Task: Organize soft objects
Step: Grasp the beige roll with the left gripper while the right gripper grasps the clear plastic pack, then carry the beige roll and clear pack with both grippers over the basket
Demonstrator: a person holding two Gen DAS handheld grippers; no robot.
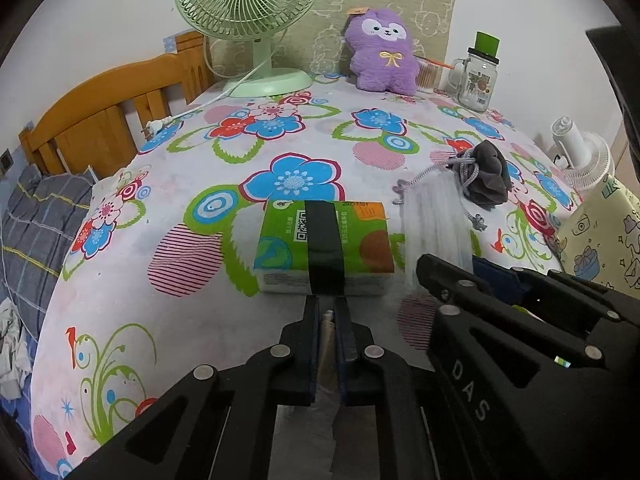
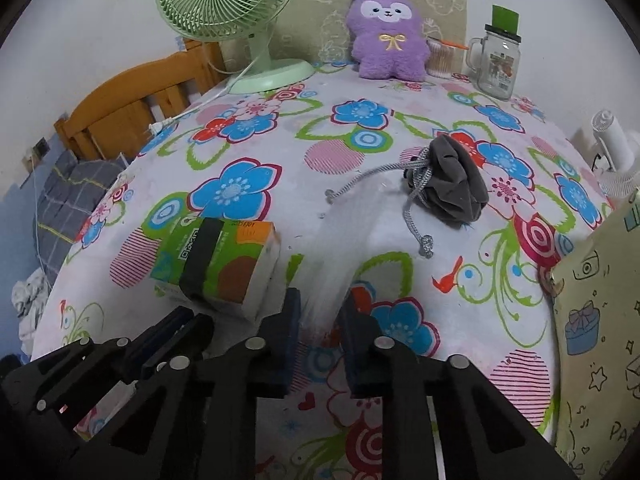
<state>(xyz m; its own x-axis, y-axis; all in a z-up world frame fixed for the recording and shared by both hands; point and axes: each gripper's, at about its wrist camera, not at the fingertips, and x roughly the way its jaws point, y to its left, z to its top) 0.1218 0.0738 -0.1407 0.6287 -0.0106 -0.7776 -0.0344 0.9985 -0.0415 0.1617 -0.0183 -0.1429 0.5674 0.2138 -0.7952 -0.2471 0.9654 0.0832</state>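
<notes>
clear plastic sheet [image 2: 340, 240] pinched by clenched left tongs [image 1: 328, 316] and right tongs [image 2: 320, 312].

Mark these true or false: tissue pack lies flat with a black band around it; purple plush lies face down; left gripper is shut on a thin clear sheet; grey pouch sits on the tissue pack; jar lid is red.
1. The tissue pack lies flat with a black band around it. True.
2. The purple plush lies face down. False: it stands upright at the back, face toward the cameras.
3. The left gripper is shut on a thin clear sheet. True.
4. The grey pouch sits on the tissue pack. False: it lies on the floral cloth, apart from the pack.
5. The jar has a red lid. False: the lid is green.
</notes>
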